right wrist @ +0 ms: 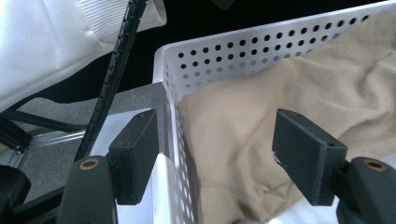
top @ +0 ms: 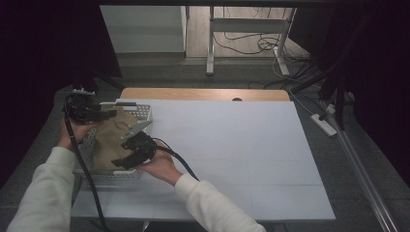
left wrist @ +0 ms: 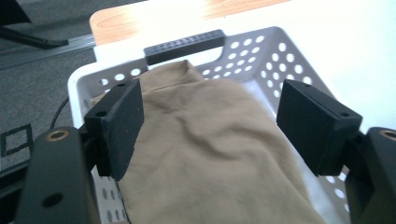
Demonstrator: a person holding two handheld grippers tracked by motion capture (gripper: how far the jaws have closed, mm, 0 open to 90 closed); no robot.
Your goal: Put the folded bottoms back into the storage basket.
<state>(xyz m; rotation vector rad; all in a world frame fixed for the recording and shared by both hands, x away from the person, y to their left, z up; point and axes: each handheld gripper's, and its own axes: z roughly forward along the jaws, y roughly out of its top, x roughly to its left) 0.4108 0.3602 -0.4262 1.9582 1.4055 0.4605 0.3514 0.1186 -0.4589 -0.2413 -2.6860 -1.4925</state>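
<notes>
the tan cloth [top: 112, 137] lies bunched inside the white perforated basket [top: 143, 112], filling most of it up to the dark handle [left wrist: 185, 45]. my left gripper [left wrist: 210, 121] hovers over the cloth near that handle, jaws spread wide, holding nothing. my right gripper [right wrist: 229, 149] is wide too, straddling the basket's near wall [right wrist: 173, 154], one jaw outside, one above the cloth.

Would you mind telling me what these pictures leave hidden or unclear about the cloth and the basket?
- Basket floor: covered by the tan cloth in the high view.
- Cloth's near end: cut off by the bottom edge in the left gripper view.
- What kind of garment it is: bunched folds hide its shape.
- Right gripper jaws straddle the basket wall; contact cannot be told.
</notes>
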